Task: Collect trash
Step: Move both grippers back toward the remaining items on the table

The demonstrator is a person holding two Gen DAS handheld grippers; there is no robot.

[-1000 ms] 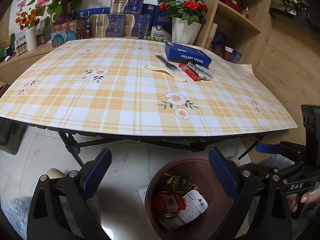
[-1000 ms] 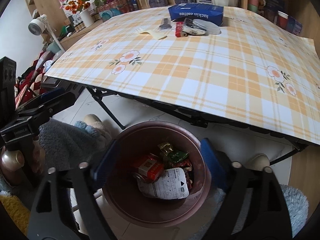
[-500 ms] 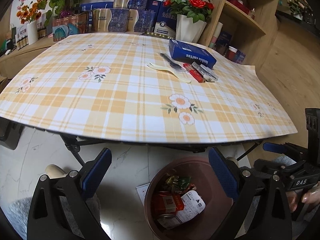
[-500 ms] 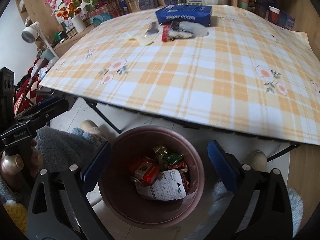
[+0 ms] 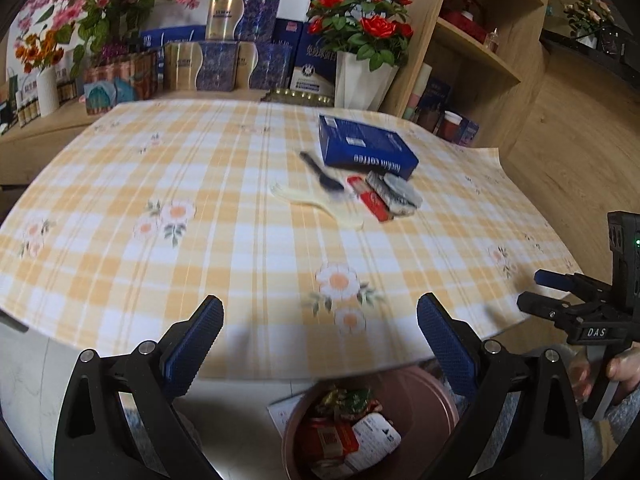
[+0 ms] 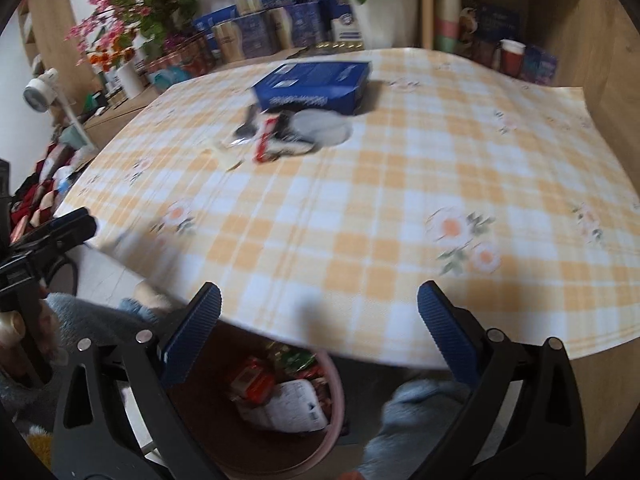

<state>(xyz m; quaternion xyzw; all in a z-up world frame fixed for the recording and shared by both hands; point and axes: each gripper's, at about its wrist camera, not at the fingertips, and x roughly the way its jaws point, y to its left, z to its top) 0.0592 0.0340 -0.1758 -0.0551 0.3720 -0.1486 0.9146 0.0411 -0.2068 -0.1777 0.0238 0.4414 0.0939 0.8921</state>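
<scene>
On the yellow-checked table (image 5: 240,248) lies a heap of trash: a blue coffee box (image 5: 366,152), a red wrapper (image 5: 370,200), a cream plastic fork (image 5: 316,202), a black spoon (image 5: 324,178) and a grey packet (image 5: 400,196). My left gripper (image 5: 319,304) is open and empty over the table's near edge. My right gripper (image 6: 319,291) is open too, with nothing between its fingers. Below the edge stands a brown bin (image 5: 432,396) holding a red packet and a white one. The blue box (image 6: 316,86) and the bin (image 6: 338,392) also show in the right wrist view.
A white pot of red roses (image 5: 366,76) and stacked blue boxes (image 5: 236,60) line the far side. Wooden shelves (image 5: 480,52) stand at the right. A hand (image 5: 624,368) holds the right gripper (image 5: 540,290); the left gripper (image 6: 68,226) shows at the left.
Both grippers have risen and moved toward the table; the tabletop fills more of each view and the bin has slid to the bottom edge. The right jaws have spread a little wider.
</scene>
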